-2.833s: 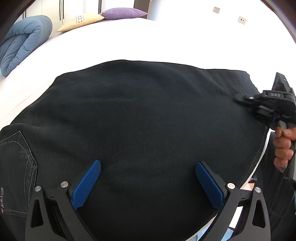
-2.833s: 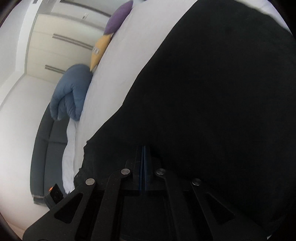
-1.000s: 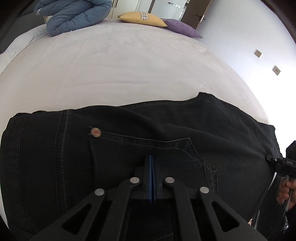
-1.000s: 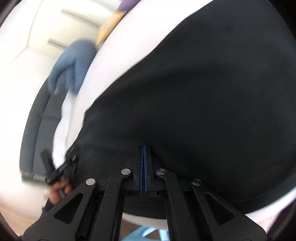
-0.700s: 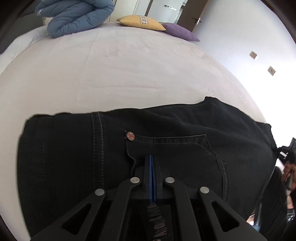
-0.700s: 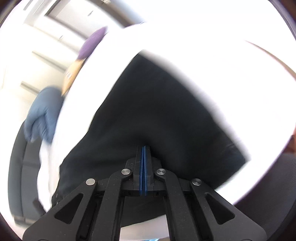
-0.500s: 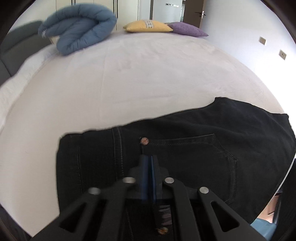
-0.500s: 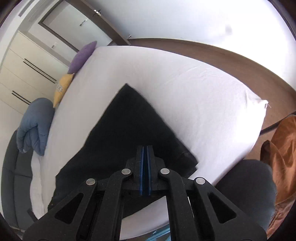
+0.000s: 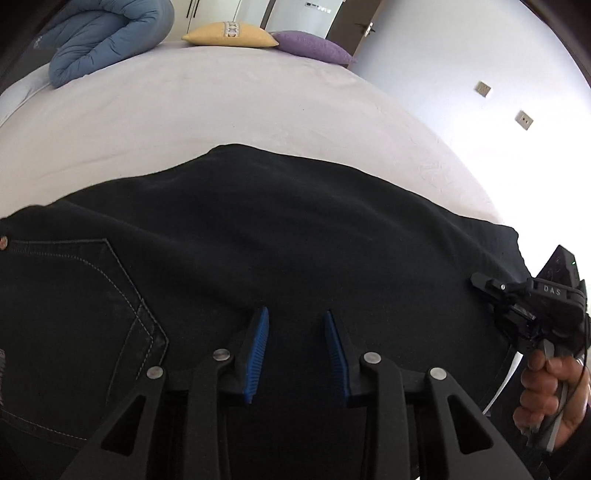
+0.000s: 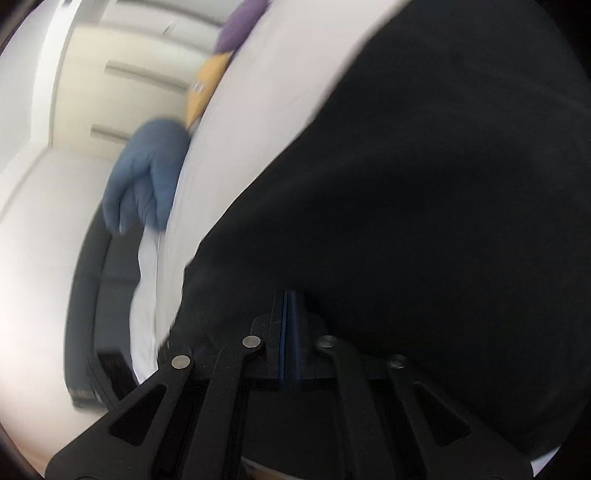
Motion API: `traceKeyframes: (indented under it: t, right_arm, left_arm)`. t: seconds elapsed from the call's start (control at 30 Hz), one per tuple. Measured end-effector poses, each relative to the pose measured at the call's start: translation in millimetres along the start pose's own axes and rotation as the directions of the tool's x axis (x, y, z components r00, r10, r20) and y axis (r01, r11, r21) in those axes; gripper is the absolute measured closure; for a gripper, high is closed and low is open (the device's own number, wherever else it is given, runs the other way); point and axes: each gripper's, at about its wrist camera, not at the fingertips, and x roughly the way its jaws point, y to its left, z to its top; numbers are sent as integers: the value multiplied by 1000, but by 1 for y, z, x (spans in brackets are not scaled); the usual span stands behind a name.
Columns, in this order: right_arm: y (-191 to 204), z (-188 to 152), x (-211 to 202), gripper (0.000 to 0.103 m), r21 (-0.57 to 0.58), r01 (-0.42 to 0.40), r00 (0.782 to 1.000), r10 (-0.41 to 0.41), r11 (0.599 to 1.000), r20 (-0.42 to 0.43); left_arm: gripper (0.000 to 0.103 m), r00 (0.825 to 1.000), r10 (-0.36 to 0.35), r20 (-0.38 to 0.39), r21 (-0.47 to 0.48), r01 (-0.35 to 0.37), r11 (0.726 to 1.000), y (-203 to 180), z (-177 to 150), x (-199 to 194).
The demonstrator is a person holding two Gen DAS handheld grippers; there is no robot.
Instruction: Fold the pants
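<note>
2 pillows (image 9: 236, 34) far end | L tongs (image 9: 296, 325) spreading over pants (image 9: 295, 236) | R tongs (image 10: 290, 295) pressed together

Black denim pants (image 9: 280, 236) w/ a stitched back pocket at left are seen spread flat on a white-sheeted bed (image 9: 229, 107); the left gripper (image 9: 297, 350), black w/ blue pads, is held just above the fabric, jaws opening, nothing pinched btwn them. The right gripper (image 9: 480, 280), black, is seen at the pants' right edge, gripped by a hand (image 9: 546, 391); its jaw state can't be made out here. A rolled blue duvet (image 9: 107, 37), yellow cushion (image 9: 229, 34) & purple cushion (image 9: 314, 47) are seen at the far end.
</note>
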Motion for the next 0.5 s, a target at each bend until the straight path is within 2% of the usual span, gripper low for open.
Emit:
traceKeyframes:
  t: [0.03,0.07,0.13,0.2,0.23,0.3,0.33,0.37,0.4,0.43,0.47,0.5]
  right_arm:
    - [-6,4,1,103,24,-17,1000,16,1000,21]
    - [-14,8,-9,103,34,0,998,-2,999,60]
    - [-39,24,-39,103,27,46,991,-49,999,124]
    - [-71,36,-77,103,99,36,976,-56,994,210]
    - [-87,43,-101,103,138,51,962,-86,989,260]
    - [-104,52,-142,103,206,96,918,-167,974,361]
    - [-112,56,-168,94,231,87,898,-176,969,403]
    - [-113,57,-184,90,246,98,887,-197,964,419]
    - [-112,59,-203,73,248,120,875,-220,961,431]
    - [-108,58,-216,34,230,123,873,-215,965,438]
    - [-102,54,-227,16,210,121,874,-204,970,440]
    - [-95,47,-237,6,187,110,872,-185,976,453]
  left_arm:
    - [69,1000,-6,-2,5,6,1000,1,-1,-1]
    - [69,1000,-11,-8,17,11,1000,3,-2,-3]
    - [70,999,-30,-15,19,30,999,8,-2,-3]
    - [72,999,-48,-16,-6,48,999,14,-1,-4]
    - [73,999,-50,-16,-15,50,999,16,-1,-4]
    - [73,999,-41,-12,-13,41,999,17,0,-2]
    - [73,999,-35,-9,-8,35,999,16,-1,-3]
    - [73,999,-31,-6,-8,31,999,18,-2,-4]
    - [73,1000,-31,-5,-15,31,999,21,-3,-5]
    - [73,999,-33,-6,-31,33,999,22,-2,-5]
    - [73,999,-36,-9,-45,35,998,23,-2,-5]
    - [73,999,-38,-13,-58,37,998,25,-1,-5]
